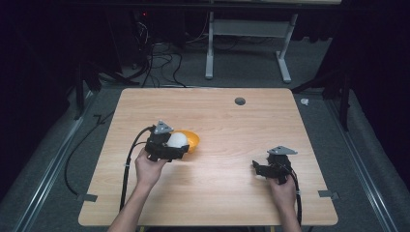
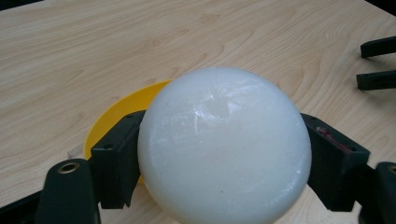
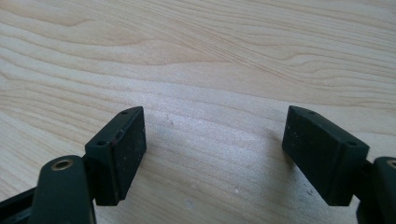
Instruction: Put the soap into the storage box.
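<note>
Two forearms come in from the bottom of the high view, each hand holding a gripper over the wooden table (image 1: 217, 193). On the right side the right gripper (image 1: 257, 168) sits low near the table's front, and its jaws stand wide apart with nothing between them; its own view shows bare wood grain in the gap between the black pads (image 3: 122, 149).

Farther in and to the left, the left gripper (image 1: 175, 145) has its jaws clamped on a white ball (image 1: 177, 140). In the left gripper view the ball (image 2: 224, 144) is a smooth, milky sphere pressed by a pad on each side, and it looks held just above the table. Behind and partly under the ball lies a yellow bowl (image 2: 116, 112), resting on the wood; from above the bowl (image 1: 192, 139) shows beyond the ball. Whether ball and bowl touch cannot be told.

At the table's far edge sits a small grey round disc (image 1: 240, 101). Beyond the table, cables (image 1: 159, 63) trail over grey carpet.
</note>
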Motion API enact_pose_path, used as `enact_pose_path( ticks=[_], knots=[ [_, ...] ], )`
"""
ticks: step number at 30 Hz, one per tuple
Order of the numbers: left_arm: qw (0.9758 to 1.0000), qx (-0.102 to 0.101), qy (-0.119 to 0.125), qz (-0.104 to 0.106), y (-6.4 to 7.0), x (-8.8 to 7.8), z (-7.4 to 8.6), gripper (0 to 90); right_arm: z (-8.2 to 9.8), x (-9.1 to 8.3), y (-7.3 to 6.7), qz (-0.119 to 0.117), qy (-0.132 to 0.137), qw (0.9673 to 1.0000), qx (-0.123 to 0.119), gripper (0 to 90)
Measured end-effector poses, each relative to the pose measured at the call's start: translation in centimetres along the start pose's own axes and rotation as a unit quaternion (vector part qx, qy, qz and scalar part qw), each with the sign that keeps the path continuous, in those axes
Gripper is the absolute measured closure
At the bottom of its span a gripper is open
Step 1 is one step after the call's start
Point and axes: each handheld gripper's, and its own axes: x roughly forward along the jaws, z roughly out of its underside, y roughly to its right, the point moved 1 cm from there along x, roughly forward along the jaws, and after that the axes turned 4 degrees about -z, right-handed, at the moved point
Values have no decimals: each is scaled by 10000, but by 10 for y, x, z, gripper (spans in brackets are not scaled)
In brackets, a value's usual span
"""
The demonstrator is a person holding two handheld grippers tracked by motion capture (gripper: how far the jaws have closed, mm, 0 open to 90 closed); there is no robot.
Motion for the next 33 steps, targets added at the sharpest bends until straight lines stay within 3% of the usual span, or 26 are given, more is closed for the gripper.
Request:
enact_pose_path(
  ticks=[10,25,33],
  knots=[
    [9998,-61,-185,-68,-5,19,-11,234,0,0,0,-10,3,10000,7,226],
    [9982,-347,-393,-305,-17,43,-8,234,0,0,0,-11,1,10000,19,226],
    [9968,-364,-526,-473,-18,55,-6,234,0,0,1,-18,-1,10000,8,226]
  ],
)
